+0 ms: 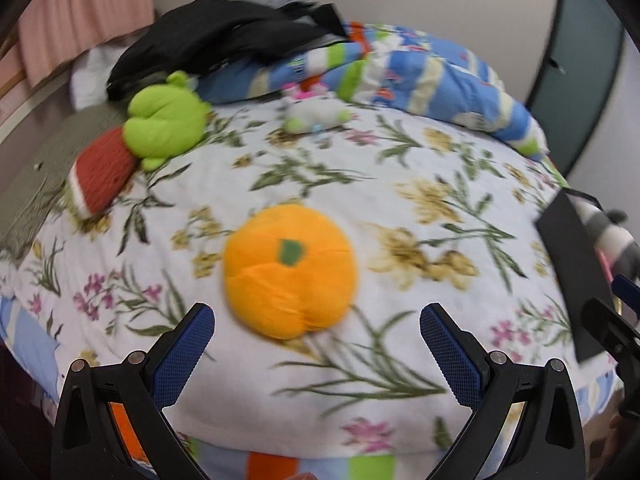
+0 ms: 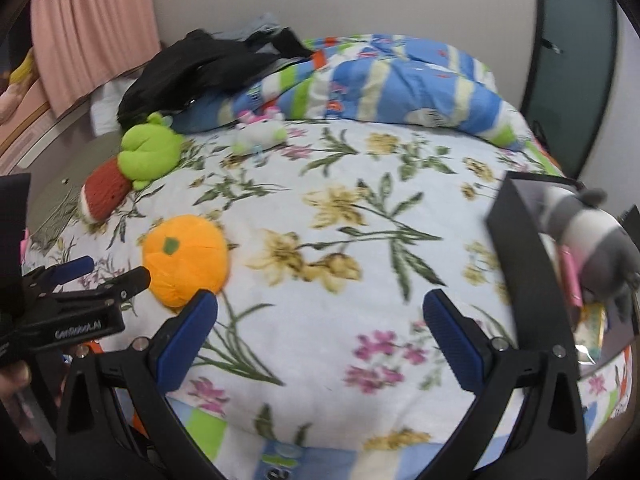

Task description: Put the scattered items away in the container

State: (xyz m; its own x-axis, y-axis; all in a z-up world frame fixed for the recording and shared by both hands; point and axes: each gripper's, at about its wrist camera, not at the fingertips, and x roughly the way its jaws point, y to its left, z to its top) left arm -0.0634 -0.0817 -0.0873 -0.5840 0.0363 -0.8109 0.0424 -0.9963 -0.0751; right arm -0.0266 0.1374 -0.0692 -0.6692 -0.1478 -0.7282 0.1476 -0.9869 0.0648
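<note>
Both tongs, left (image 1: 316,344) and right (image 2: 320,332), gape wide and empty; the orange plush (image 1: 290,270) lies just beyond the left pair. Closing off-centre could squirt it aside (soft, round), away from the black container (image 2: 532,264) at right. Floral blanket (image 1: 360,200) over the bed; pink curtain (image 2: 92,28) far left.

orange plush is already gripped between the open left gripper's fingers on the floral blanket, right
Not quite. The orange plush lies on the floral blanket, but it is not gripped: the left gripper is open and its fingers sit short of the plush, apart from it. The left wrist view shows this.
</note>
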